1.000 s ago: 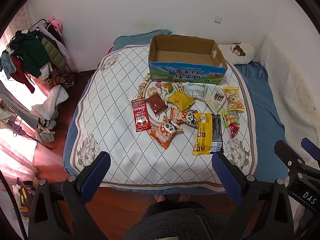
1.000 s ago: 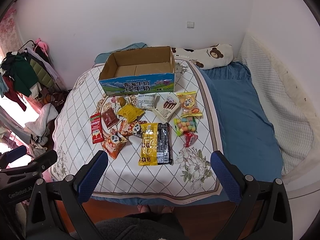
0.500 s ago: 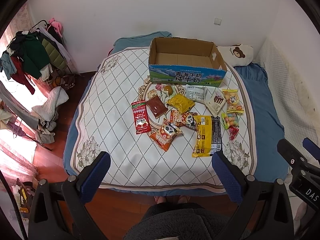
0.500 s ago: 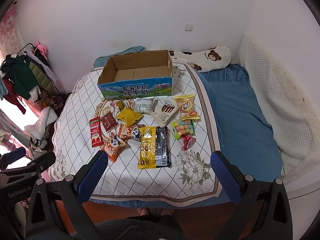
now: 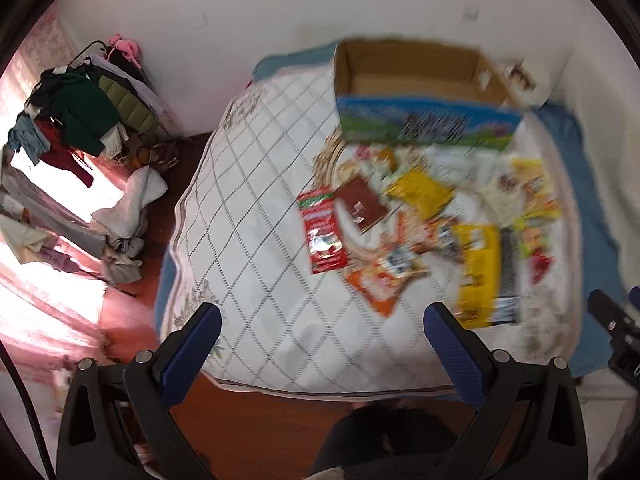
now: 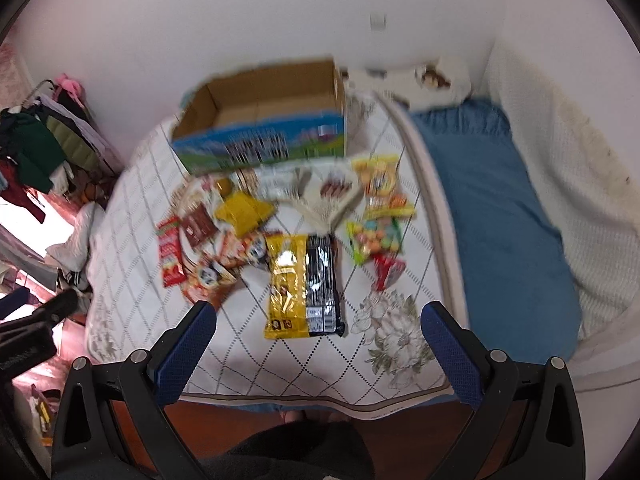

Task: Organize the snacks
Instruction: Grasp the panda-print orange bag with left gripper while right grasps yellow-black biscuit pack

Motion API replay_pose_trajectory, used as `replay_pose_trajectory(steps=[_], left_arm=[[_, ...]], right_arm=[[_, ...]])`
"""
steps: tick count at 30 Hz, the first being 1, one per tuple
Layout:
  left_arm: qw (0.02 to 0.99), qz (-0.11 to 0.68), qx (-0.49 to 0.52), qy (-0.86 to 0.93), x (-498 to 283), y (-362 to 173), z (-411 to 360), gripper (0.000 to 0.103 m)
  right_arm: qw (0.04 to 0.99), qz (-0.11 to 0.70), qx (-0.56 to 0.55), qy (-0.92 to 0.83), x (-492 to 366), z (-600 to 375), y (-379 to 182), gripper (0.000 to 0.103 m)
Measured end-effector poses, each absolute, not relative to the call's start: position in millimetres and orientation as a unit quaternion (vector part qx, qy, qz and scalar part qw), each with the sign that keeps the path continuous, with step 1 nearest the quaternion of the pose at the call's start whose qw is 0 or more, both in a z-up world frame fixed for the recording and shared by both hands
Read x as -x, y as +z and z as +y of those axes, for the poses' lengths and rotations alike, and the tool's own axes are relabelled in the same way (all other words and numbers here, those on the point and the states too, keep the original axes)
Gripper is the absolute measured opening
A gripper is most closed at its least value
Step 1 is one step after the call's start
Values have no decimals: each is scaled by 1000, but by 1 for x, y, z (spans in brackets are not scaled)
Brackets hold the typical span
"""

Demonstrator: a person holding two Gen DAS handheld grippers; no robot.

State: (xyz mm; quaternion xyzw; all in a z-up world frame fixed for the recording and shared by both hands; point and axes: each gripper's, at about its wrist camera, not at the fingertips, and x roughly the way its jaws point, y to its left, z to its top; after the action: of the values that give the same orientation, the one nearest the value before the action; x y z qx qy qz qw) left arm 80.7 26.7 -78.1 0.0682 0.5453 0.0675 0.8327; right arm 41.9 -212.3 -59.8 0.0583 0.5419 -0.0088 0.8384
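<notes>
A: Both tools are empty and high above the bed, so we are at the start: nothing is in the cardboard box (image 6: 260,120) yet. The left tool (image 5: 320,344) has its jaws wide apart, and so does the right tool (image 6: 318,342).

B: Then we choose a first packet. The big yellow-and-black bag (image 6: 302,284) lies well in front of the box, nearest our edge of the bed, and is the least crowded of the lot. We take that with the right tool.

A: Agreed. It looks flat and slippery, so we come down on one long edge and pinch the film there rather than press the whole face (a flat bag on a soft quilt (image 6: 280,364) probably sinks if we push).

B: On the left, the red packet (image 5: 324,236) sits in front of the box and off to its left side, at the outer edge of the pile. It has bare quilt on its far-left side, so the left tool has room there.

A: The rest is harder. The panda packets (image 6: 224,264) and the yellow pouch (image 6: 244,210) overlap just in front of the box; we lift the outer ones first.

B: And the box itself?

A: Open-topped and upright at the far end of the bed, blue printed front towards us, bare brown inside. The views are blurred, so we read no labels.
</notes>
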Motion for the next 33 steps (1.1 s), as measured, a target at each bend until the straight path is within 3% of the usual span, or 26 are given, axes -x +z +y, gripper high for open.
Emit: replay_pose_trajectory(steps=[7, 12, 15, 16, 17, 20, 23, 26, 33], left_arm=[[775, 609, -167, -18, -142, -180, 13, 103], [724, 643, -239, -76, -180, -250, -12, 103], [707, 653, -250, -104, -190, -276, -21, 91], [705, 655, -248, -109, -191, -280, -22, 74], [703, 659, -243, -111, -191, -284, -21, 61], [705, 682, -176, -86, -193, -289, -4, 53], [700, 709, -72, -47, -193, -290, 29, 53], [686, 727, 5, -29, -190, -296, 56, 54], [679, 732, 30, -42, -179, -313, 70, 57]], right_arm=[[786, 613, -80, 24, -104, -203, -179, 103], [767, 636, -76, 25, -132, -193, -225, 103], [762, 642, -77, 27, -144, -188, -241, 103], [758, 647, -75, 30, -149, -185, -248, 103], [756, 650, -74, 31, -152, -184, -253, 103], [744, 664, -65, 32, -162, -177, -270, 103], [731, 680, -52, 27, -169, -169, -285, 103], [724, 689, -46, 18, -166, -165, -290, 95], [703, 708, -57, 19, -153, -152, -300, 94]])
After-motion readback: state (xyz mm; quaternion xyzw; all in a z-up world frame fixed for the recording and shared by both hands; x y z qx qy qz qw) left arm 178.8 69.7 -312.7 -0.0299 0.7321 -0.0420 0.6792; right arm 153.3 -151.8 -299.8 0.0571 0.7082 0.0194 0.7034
